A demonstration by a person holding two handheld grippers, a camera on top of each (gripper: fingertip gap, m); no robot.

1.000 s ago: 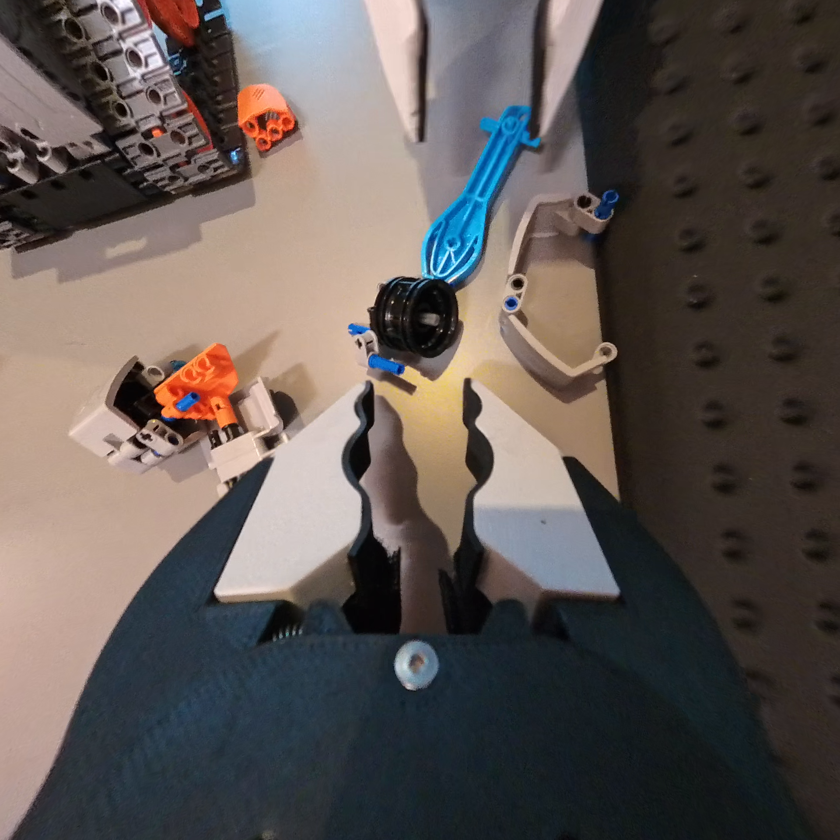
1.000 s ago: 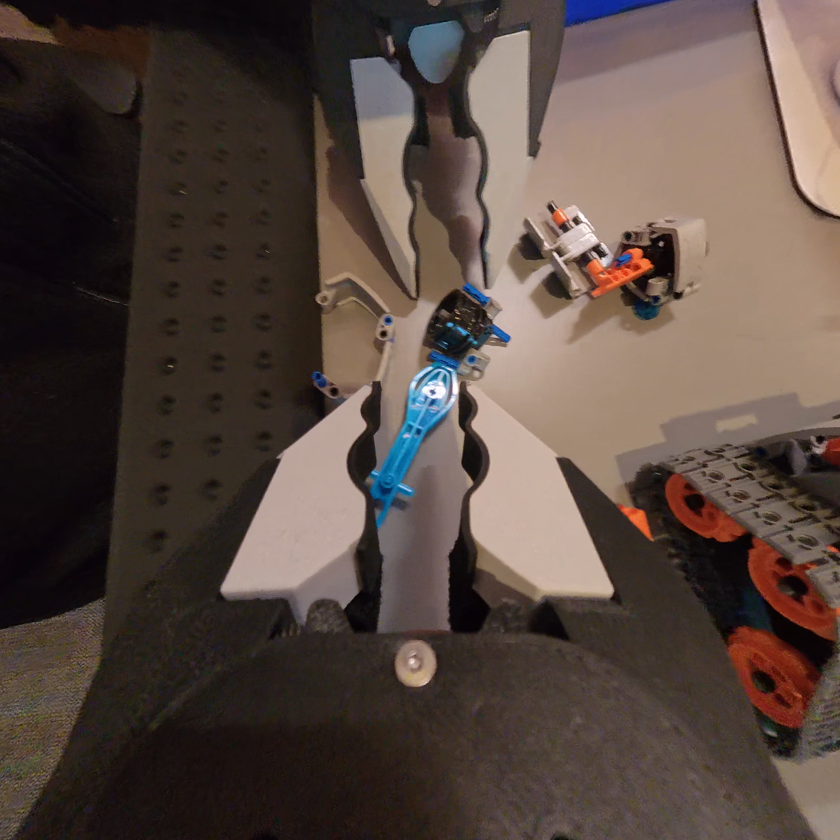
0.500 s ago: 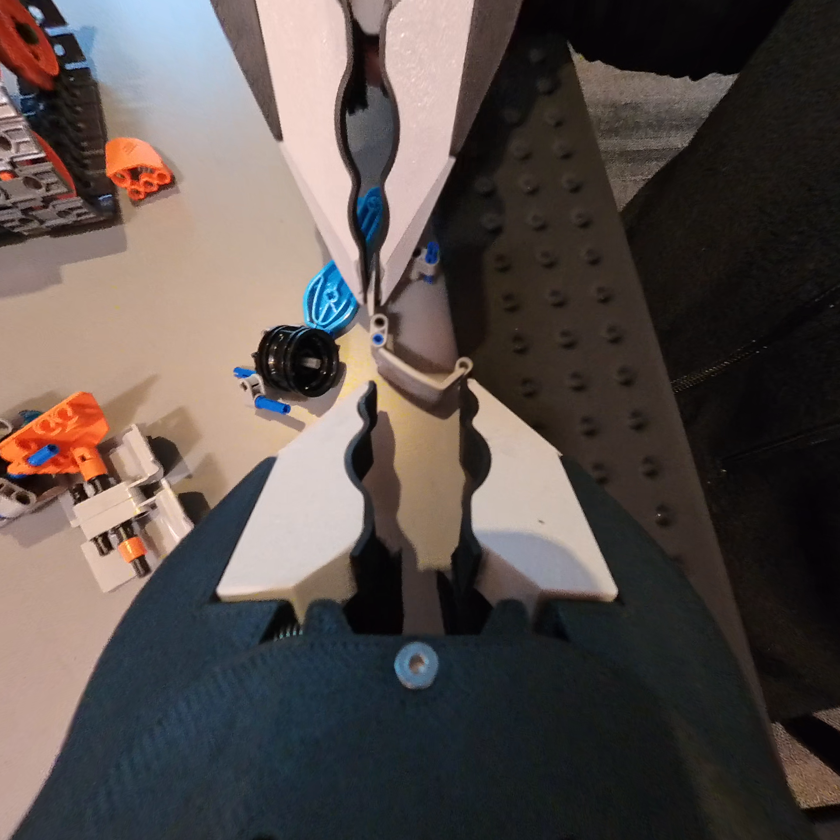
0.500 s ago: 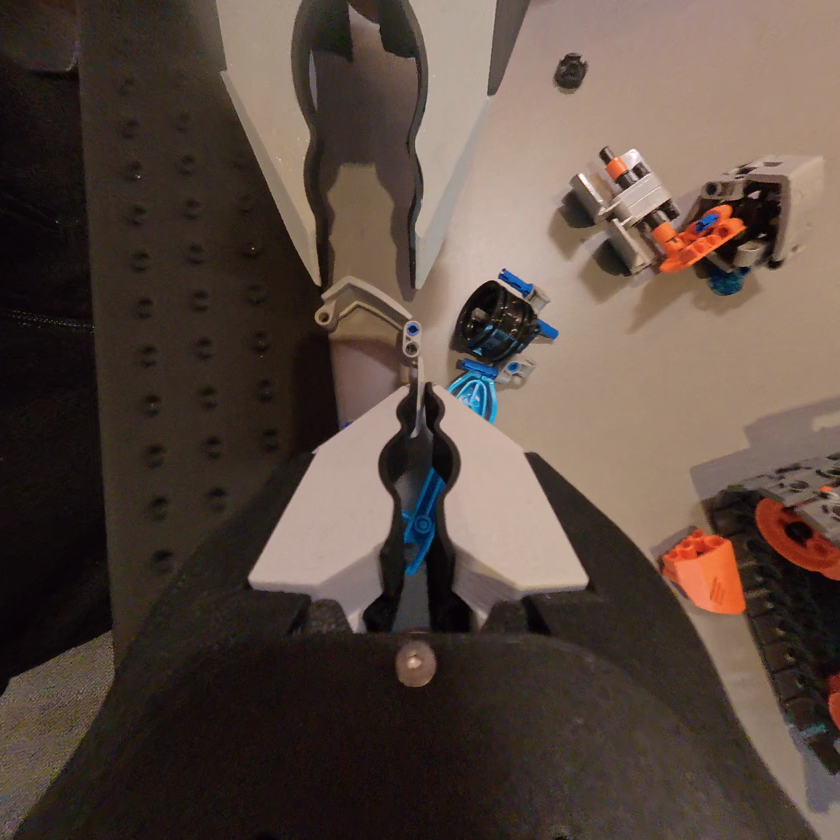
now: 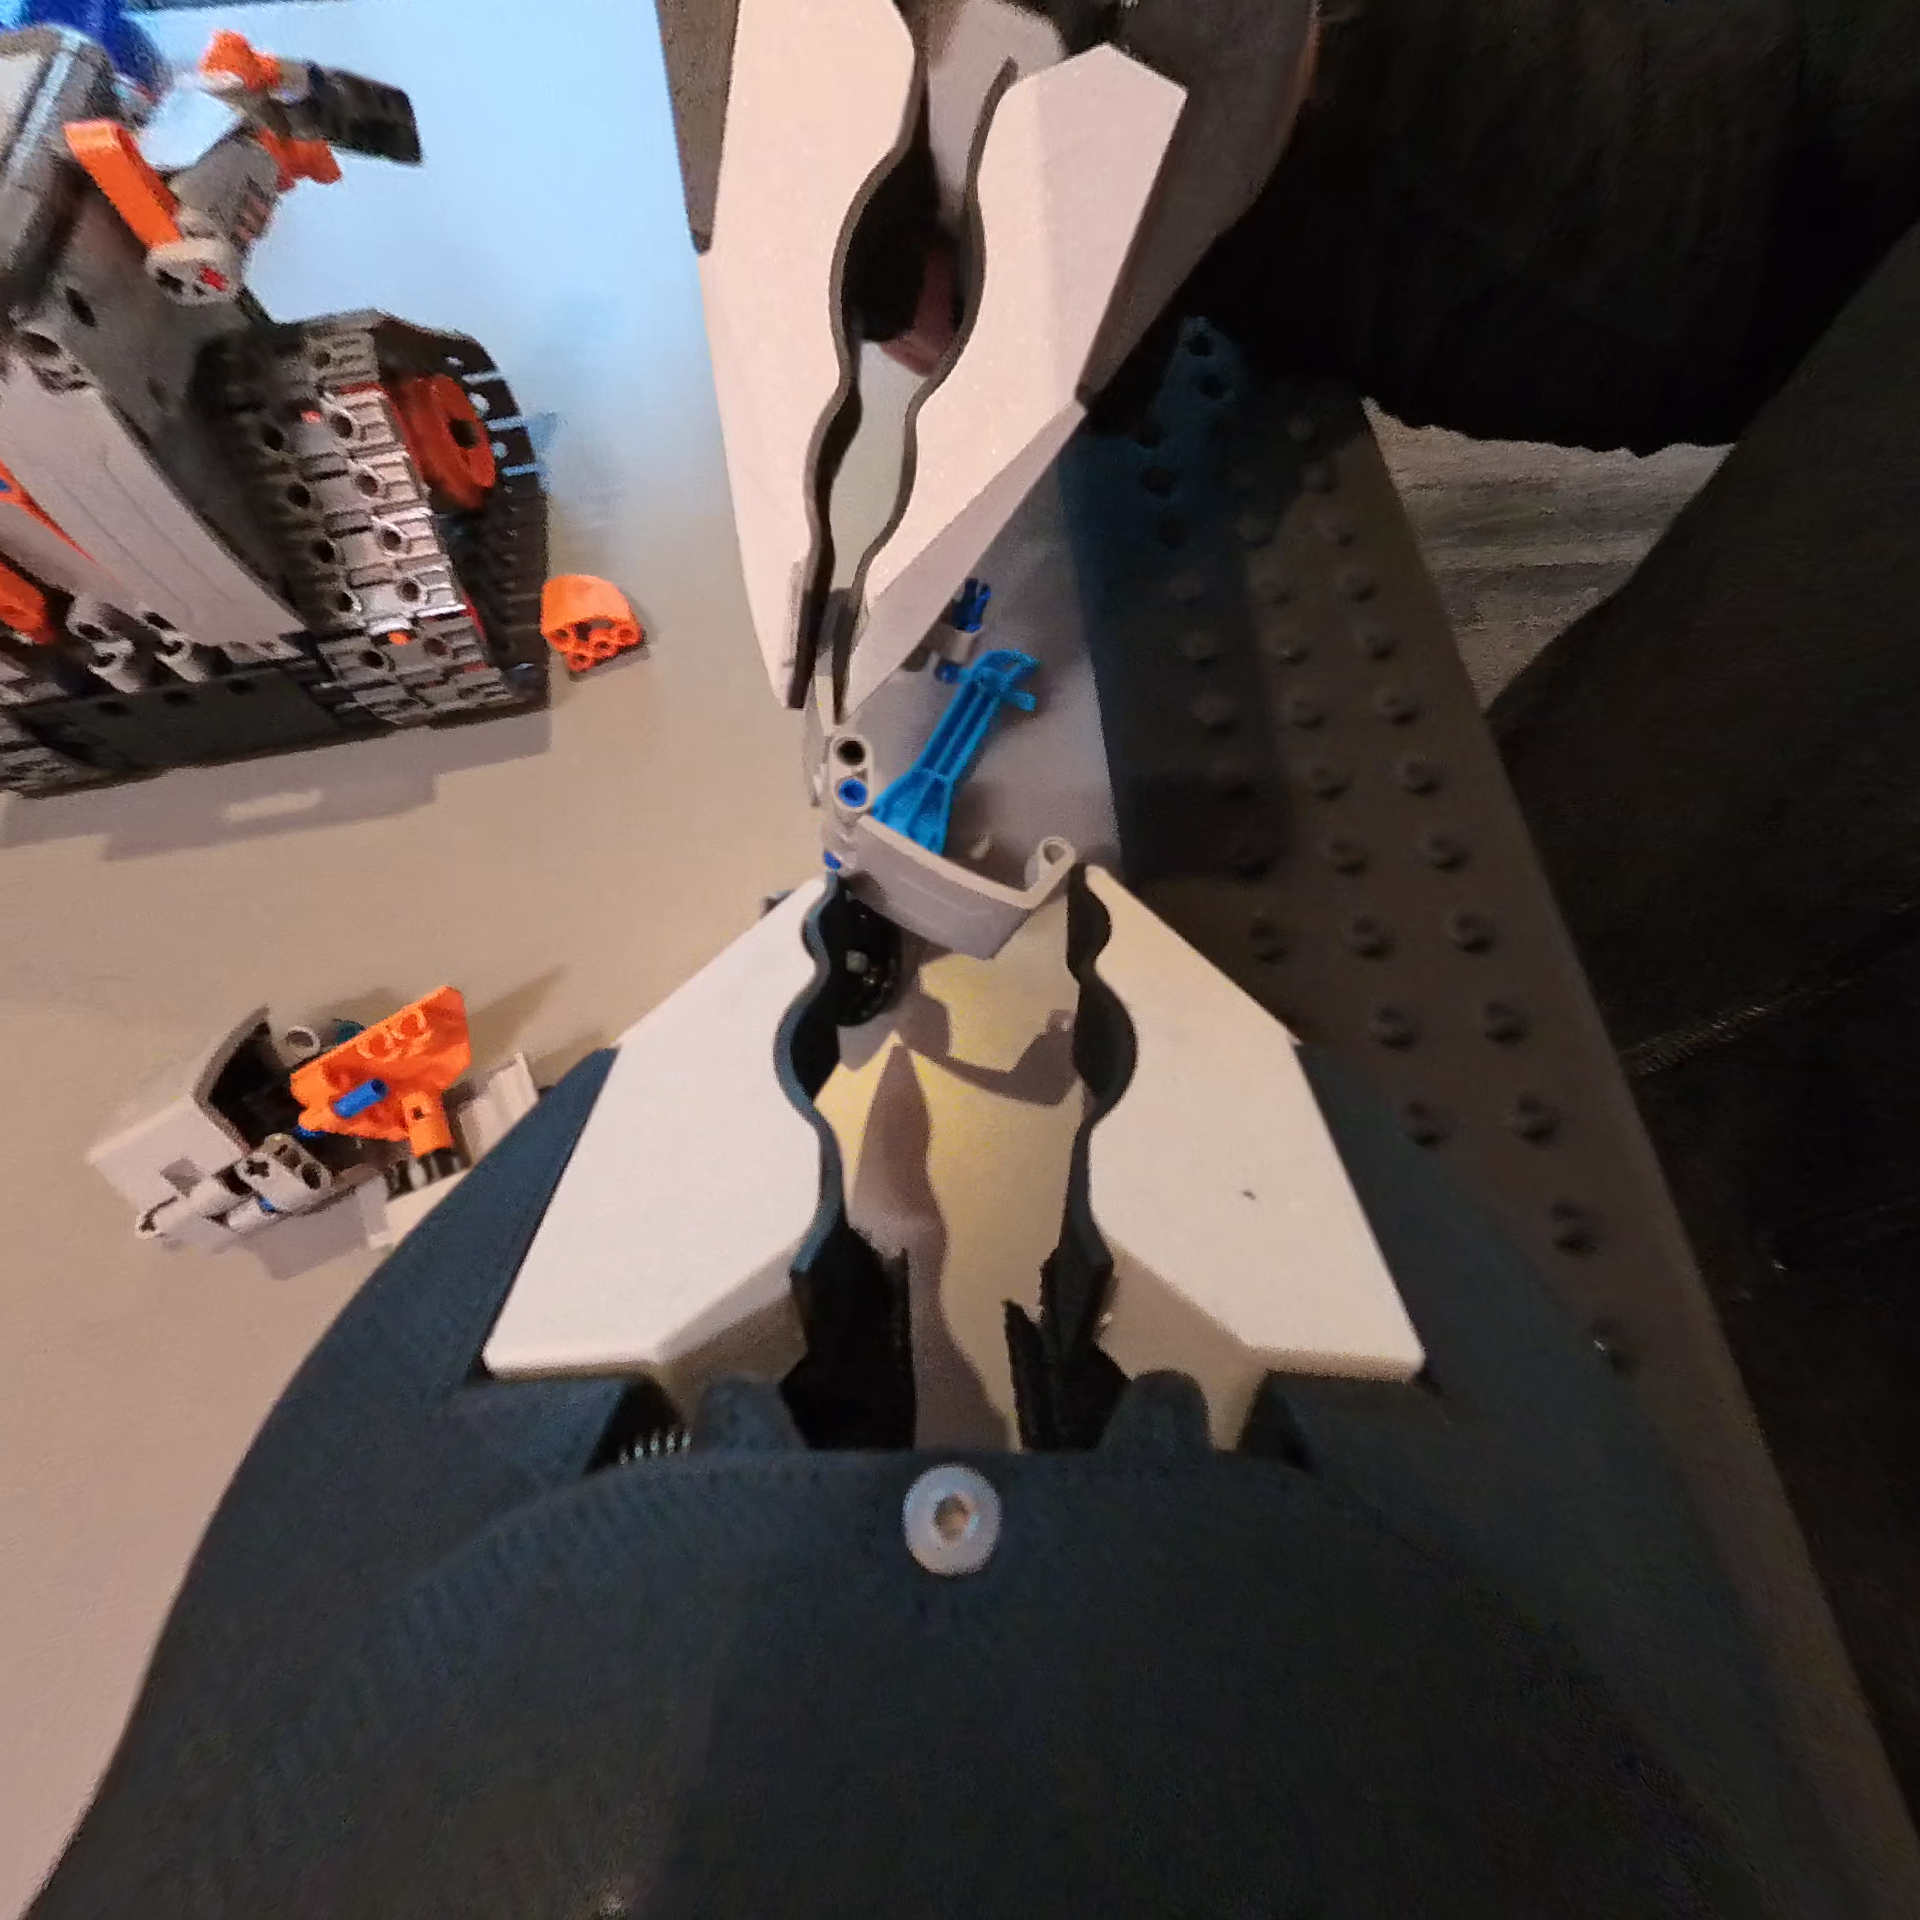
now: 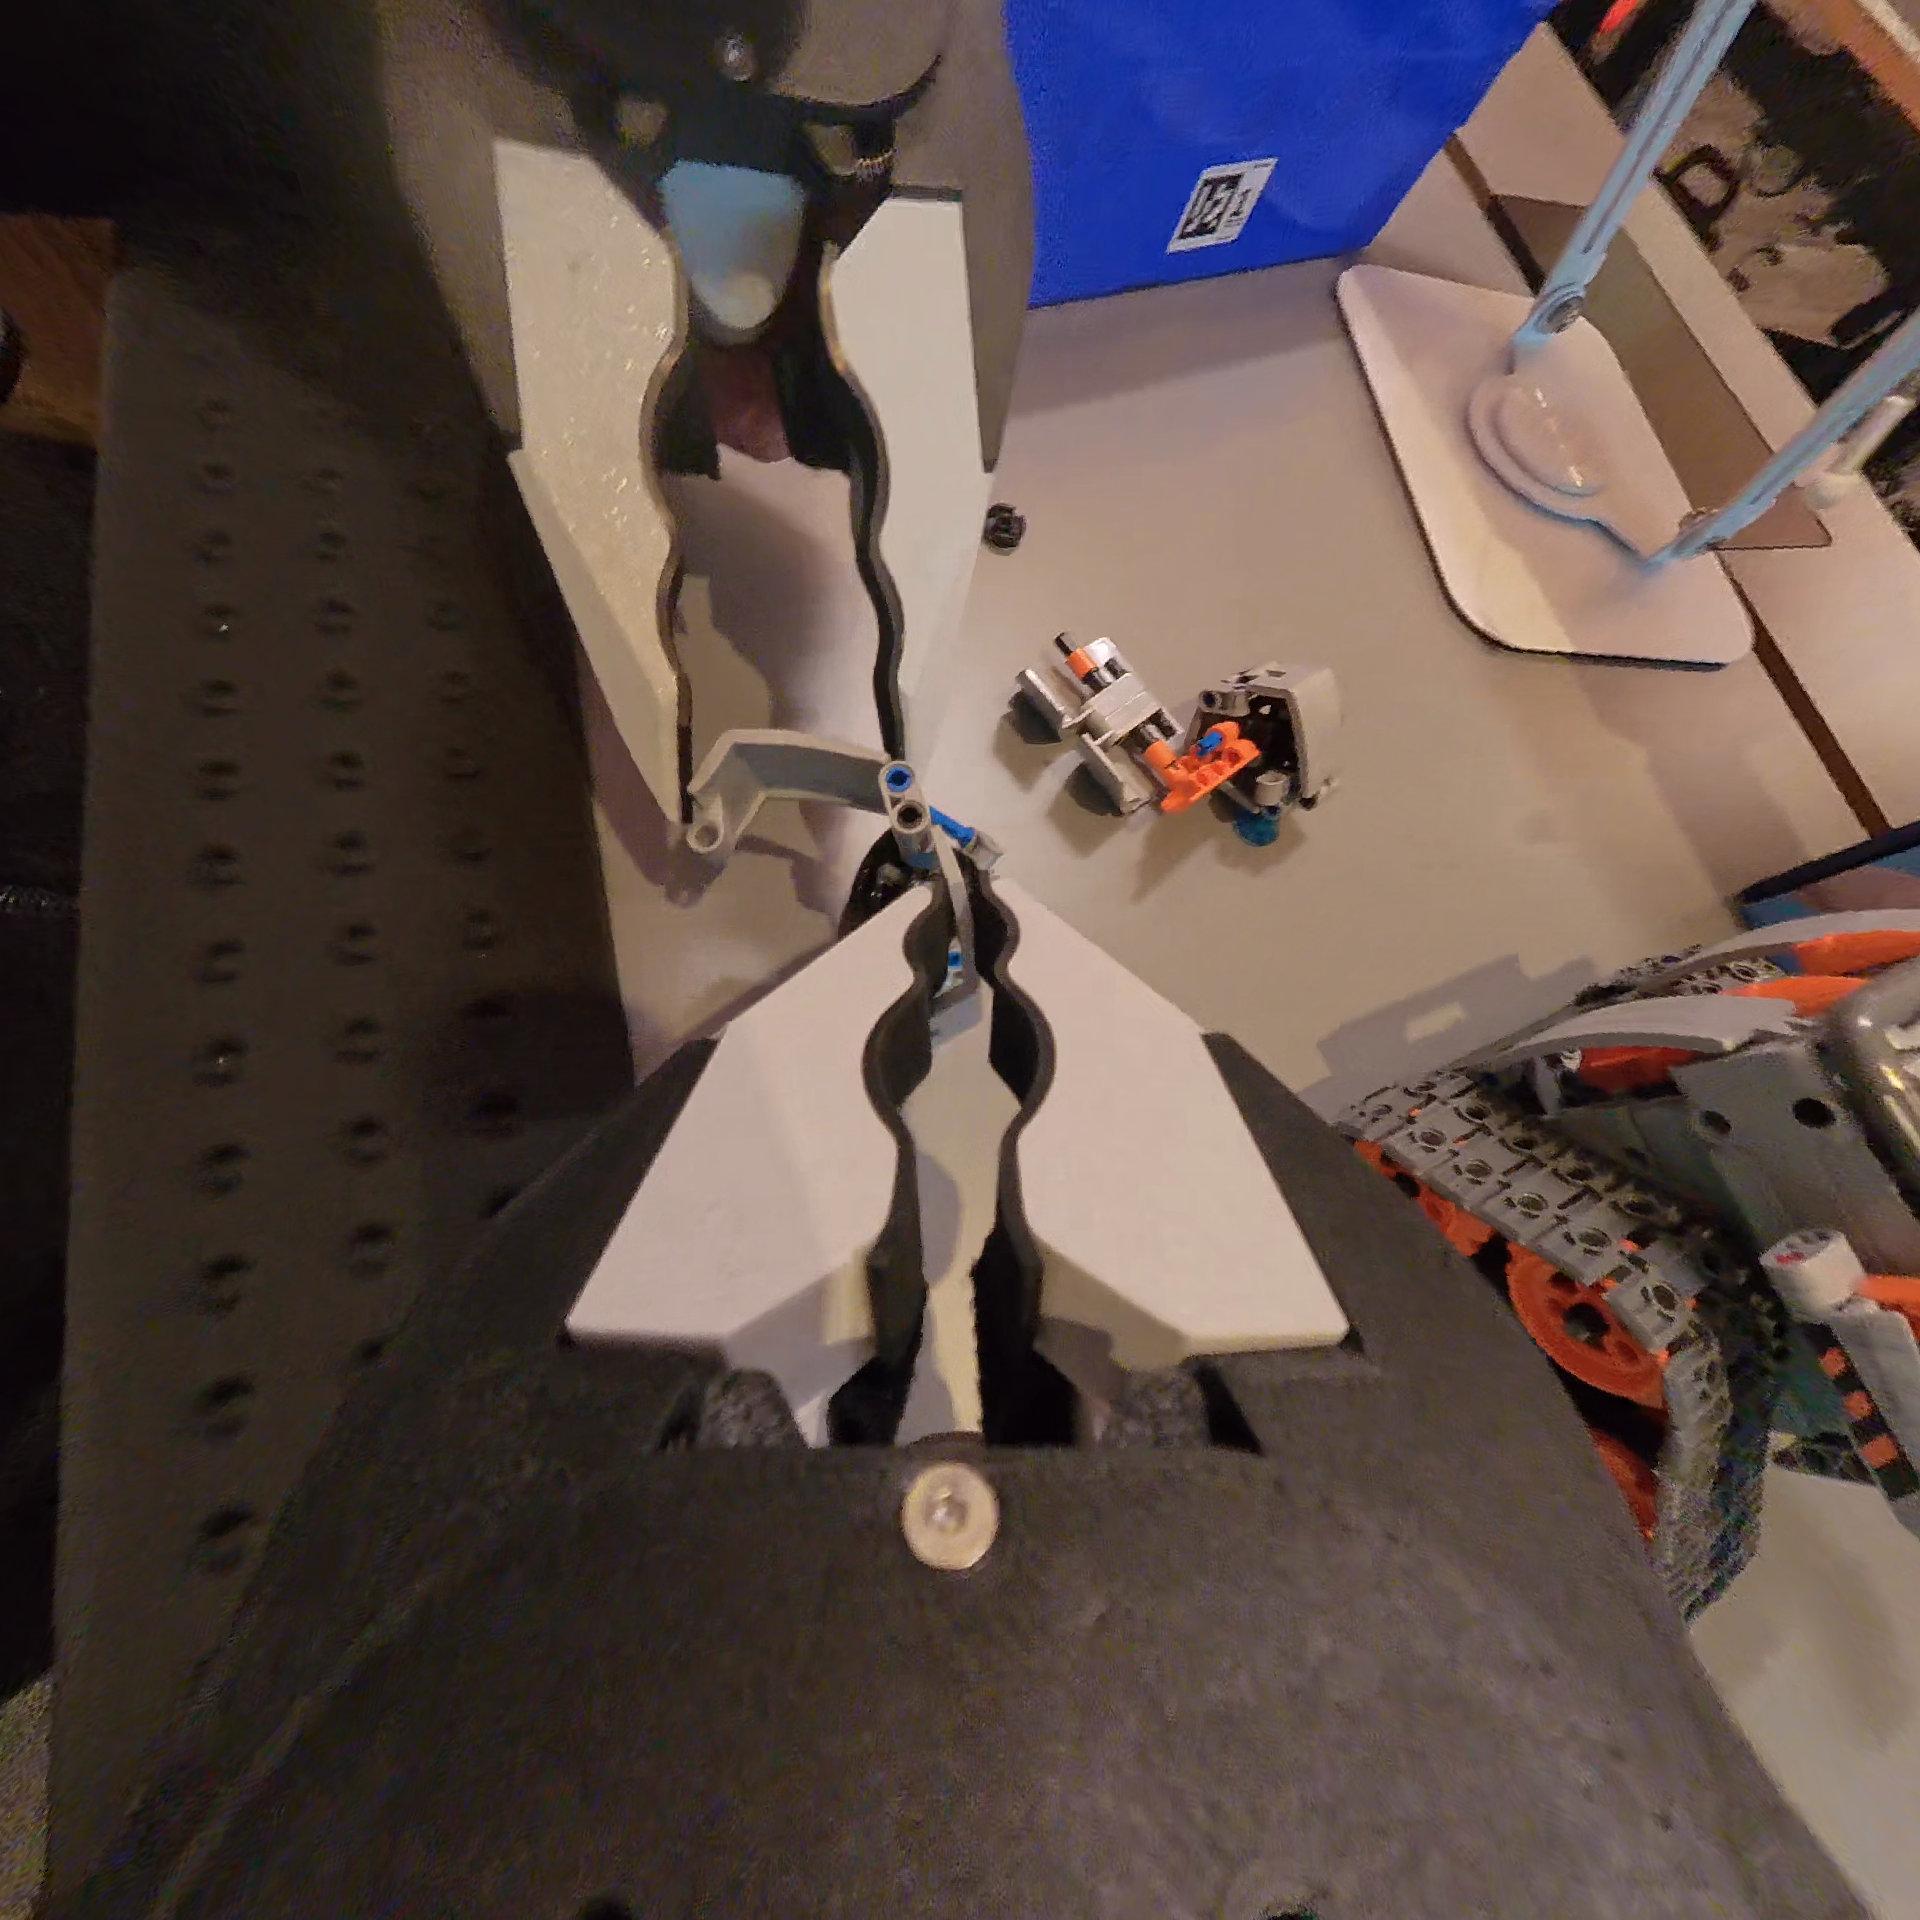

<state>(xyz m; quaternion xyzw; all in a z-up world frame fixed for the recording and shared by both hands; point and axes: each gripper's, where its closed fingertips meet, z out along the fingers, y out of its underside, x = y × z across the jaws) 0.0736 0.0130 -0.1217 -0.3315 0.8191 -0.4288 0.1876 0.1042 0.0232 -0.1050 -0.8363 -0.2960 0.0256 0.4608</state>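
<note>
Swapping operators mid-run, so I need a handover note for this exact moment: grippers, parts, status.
Right gripper: shut on one end of the grey curved panel, which looks raised off the table.
Left gripper: open, jaws either side of the panel's other end. I can't tell if they touch it.
Under or beside the panel: black wheel hub and blue paddle piece, both on the table.
Farther off: grey-orange subassembly, loose orange piece, tracked model.
Done: right gripper has the panel. Not yet done: left gripper is not closed on anything.
</note>
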